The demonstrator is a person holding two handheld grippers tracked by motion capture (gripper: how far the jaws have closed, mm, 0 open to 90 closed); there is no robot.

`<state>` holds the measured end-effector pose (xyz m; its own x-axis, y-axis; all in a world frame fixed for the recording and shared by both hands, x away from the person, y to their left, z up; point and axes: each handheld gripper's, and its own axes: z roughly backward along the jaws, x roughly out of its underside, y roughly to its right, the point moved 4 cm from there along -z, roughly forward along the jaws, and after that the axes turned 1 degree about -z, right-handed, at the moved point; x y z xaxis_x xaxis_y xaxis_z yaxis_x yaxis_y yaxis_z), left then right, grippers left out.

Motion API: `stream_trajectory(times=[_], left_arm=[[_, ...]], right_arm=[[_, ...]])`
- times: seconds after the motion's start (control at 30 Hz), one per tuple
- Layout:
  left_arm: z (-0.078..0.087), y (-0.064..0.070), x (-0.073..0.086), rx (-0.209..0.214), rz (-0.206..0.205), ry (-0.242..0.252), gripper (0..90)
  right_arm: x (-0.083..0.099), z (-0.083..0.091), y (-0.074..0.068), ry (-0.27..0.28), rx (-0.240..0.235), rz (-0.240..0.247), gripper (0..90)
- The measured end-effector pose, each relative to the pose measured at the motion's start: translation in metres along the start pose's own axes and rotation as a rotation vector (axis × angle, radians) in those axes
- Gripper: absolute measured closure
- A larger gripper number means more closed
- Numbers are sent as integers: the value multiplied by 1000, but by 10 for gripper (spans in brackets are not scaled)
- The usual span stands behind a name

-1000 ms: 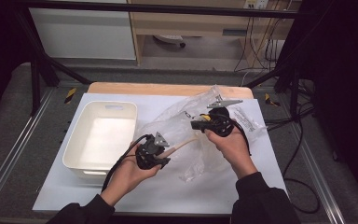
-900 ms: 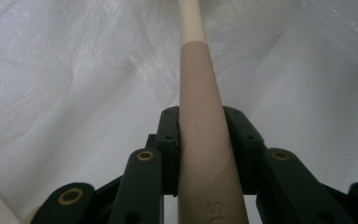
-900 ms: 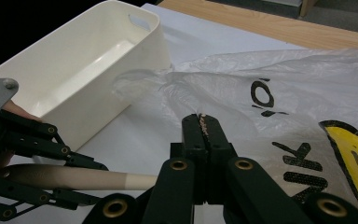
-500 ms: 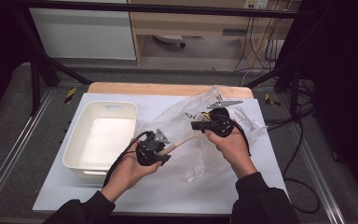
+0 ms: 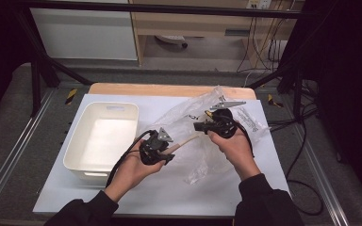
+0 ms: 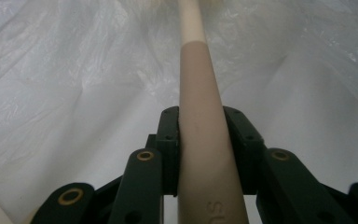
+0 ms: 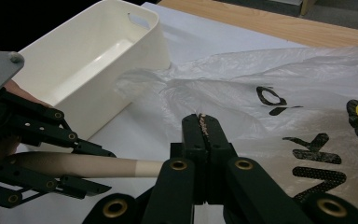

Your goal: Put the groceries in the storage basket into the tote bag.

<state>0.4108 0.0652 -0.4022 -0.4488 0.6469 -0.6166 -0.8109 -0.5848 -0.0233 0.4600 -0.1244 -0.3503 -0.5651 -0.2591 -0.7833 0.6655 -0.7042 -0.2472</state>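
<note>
A beige rod-shaped handle (image 5: 185, 141) runs from my left gripper (image 5: 171, 150) up and right into a crumpled clear plastic bag (image 5: 202, 157). In the left gripper view the left gripper (image 6: 200, 133) is shut on the handle (image 6: 200, 98), whose paler far end goes under the bag film (image 6: 74, 93). The right gripper (image 5: 198, 126) is held over the bag's middle. In the right gripper view its jaws (image 7: 201, 127) are pressed together on a pinch of the bag (image 7: 270, 79), which carries black and yellow print. That view also has the left gripper (image 7: 99, 170) holding the handle (image 7: 84, 164).
An empty white plastic bin (image 5: 77, 141) stands left of the bag on the white table sheet (image 5: 179, 197). A wooden edge (image 5: 169, 89) runs along the far side. Cables (image 5: 301, 141) hang off the right. Metal rails border both sides.
</note>
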Motion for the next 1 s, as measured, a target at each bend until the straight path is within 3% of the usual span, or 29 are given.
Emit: stream_trajectory(times=[0.7, 1.0], left_arm=[[-20, -9, -14, 9, 22, 11, 689], [-26, -9, -20, 3, 9, 10, 689]], right_arm=[[1, 2, 0, 1, 5, 4, 900], [3, 3, 1, 1, 5, 4, 900]])
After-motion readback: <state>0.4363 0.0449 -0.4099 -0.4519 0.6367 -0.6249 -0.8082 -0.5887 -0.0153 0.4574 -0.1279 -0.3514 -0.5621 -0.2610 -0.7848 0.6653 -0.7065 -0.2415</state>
